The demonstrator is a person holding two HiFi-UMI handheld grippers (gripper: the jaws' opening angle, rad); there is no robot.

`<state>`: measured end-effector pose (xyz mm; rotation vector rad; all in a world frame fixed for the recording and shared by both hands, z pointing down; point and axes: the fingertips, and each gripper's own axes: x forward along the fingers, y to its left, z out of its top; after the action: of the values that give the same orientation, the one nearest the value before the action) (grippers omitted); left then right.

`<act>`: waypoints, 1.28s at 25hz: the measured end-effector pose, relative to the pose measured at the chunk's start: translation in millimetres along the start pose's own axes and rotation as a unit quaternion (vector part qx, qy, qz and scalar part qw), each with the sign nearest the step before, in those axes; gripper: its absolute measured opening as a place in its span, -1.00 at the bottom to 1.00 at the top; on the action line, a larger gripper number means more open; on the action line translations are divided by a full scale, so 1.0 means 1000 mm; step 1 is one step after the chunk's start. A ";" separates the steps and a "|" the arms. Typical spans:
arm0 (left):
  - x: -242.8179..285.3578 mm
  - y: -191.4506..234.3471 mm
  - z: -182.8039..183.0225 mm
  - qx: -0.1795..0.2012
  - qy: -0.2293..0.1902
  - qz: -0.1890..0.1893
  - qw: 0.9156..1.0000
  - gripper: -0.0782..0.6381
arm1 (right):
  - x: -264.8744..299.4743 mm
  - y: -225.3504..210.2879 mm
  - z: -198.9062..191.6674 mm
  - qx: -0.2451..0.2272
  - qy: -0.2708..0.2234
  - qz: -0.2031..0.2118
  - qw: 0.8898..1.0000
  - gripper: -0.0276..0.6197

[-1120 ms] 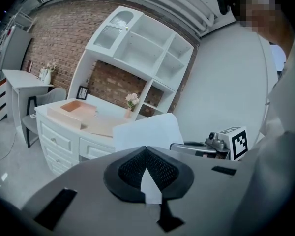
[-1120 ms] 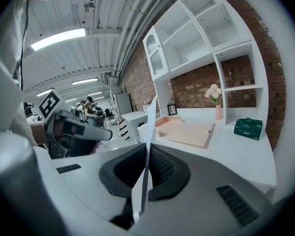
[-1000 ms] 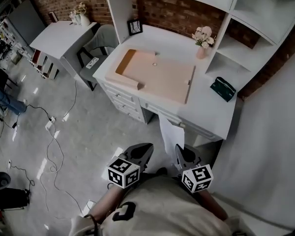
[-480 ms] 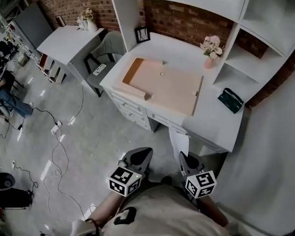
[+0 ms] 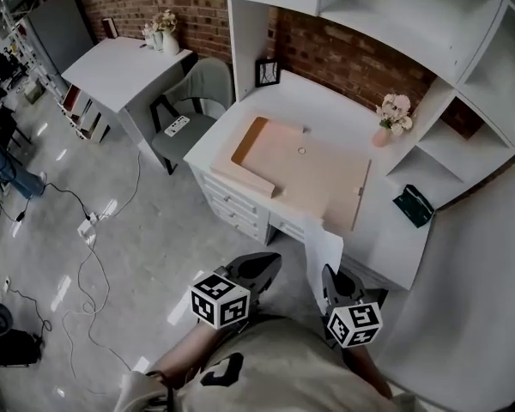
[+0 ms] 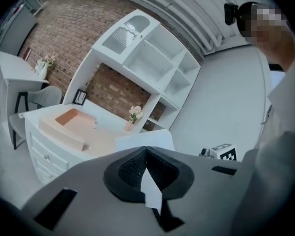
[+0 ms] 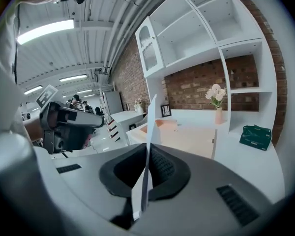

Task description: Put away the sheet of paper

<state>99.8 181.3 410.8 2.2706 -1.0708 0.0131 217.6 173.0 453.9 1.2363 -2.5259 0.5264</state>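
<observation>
Head view: right tool (image 5: 330, 280) pinching the sheet of paper (image 5: 322, 247), left tool (image 5: 266, 266) closed empty, tan board (image 5: 309, 166) hogging the surface (image 5: 384, 228).

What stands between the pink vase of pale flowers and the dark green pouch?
A white upright shelf panel stands between the pink vase and the dark green pouch. The right gripper view shows this most clearly.

No readable text, label, brand, number or sign anywhere in any view.
</observation>
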 end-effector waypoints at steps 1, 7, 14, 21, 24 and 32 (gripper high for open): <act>-0.003 0.009 0.004 0.002 0.002 0.002 1.000 -0.74 | 0.007 0.003 0.006 -0.006 -0.003 -0.003 1.000 -0.83; -0.022 0.052 0.031 -0.006 -0.005 0.002 1.000 -0.74 | 0.028 0.013 0.029 -0.016 -0.011 -0.031 0.999 -0.83; -0.037 0.103 0.061 -0.006 -0.028 0.012 1.000 -0.74 | 0.052 0.019 0.038 -0.023 0.001 -0.048 0.999 -0.83; -0.044 0.119 0.052 -0.015 -0.016 -0.013 1.000 -0.74 | 0.072 0.032 0.056 -0.043 0.006 -0.052 0.998 -0.83; -0.040 0.117 0.051 0.007 -0.007 -0.036 0.999 -0.74 | 0.077 0.037 0.065 -0.051 0.001 -0.061 0.997 -0.83; -0.036 0.129 0.052 0.014 0.000 -0.027 1.000 -0.74 | 0.074 0.023 0.080 -0.038 -0.014 -0.085 0.996 -0.83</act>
<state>-27.3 116.6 427.7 2.3238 -1.0160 0.0053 148.2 99.0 407.8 1.4221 -2.4088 0.3730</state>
